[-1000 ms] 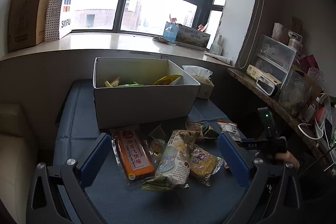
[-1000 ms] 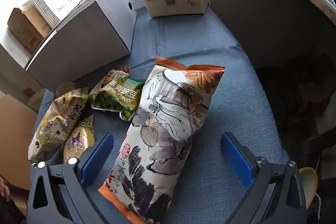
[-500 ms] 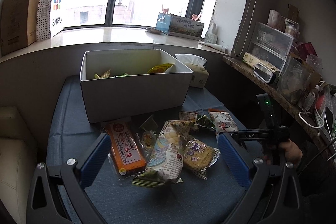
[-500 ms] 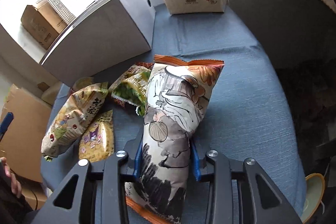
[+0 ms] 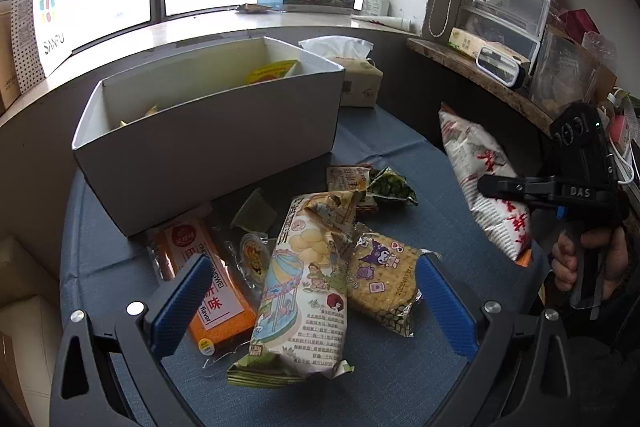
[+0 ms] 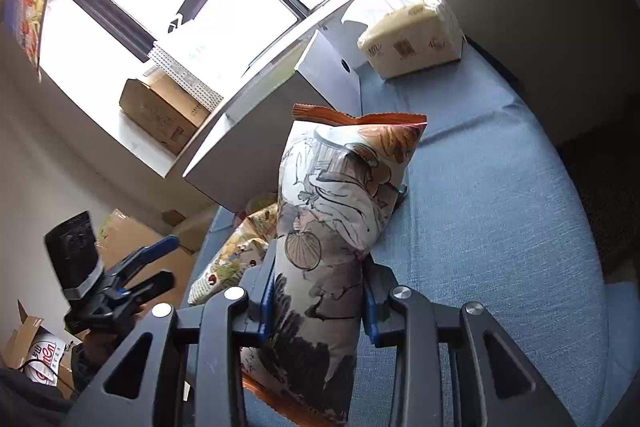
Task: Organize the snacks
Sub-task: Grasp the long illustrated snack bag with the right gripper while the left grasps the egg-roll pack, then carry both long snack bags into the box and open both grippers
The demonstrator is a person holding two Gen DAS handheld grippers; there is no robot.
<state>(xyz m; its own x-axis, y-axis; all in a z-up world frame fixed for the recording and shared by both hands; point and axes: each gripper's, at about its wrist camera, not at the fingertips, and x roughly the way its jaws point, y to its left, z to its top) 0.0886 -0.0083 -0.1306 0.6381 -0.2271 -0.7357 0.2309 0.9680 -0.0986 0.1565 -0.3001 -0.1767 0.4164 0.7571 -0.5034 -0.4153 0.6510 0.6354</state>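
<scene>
1. The right gripper (image 6: pixel 318 301) has its blue pads pressed into both sides of a long white snack bag (image 6: pixel 332 227) printed with ink figures and edged in orange; the jaws are closing a little further on it.
2. That bag stands up out of the gripper, its upper end raised off the blue-covered desk (image 6: pixel 500 227); in the left wrist view it hangs tilted at the right, with the person's hand (image 5: pixel 588 259) on the handle below.
3. The left gripper (image 5: pixel 308 303) has its jaws wide apart with nothing clamped, hovering over a pile of snacks.
4. Between its blue pads lies a tall pale packet with a carousel drawing (image 5: pixel 308 287), resting over its neighbours.
5. Just left of it lies an orange biscuit pack (image 5: pixel 212 283); just right, a yellow cake packet with purple cartoon figures (image 5: pixel 380 275).
6. Further out are a small green pea packet (image 5: pixel 390 187), a tan packet (image 5: pixel 346 179) touching it, and a small round jelly cup (image 5: pixel 254 251).
7. Behind the pile stands an open white box (image 5: pixel 208 147) with a few yellow and green packets inside.
8. A tissue pack (image 5: pixel 356 75) sits beside the box's far right corner.
9. A white paper bag (image 5: pixel 44 15) stands on the window ledge.
</scene>
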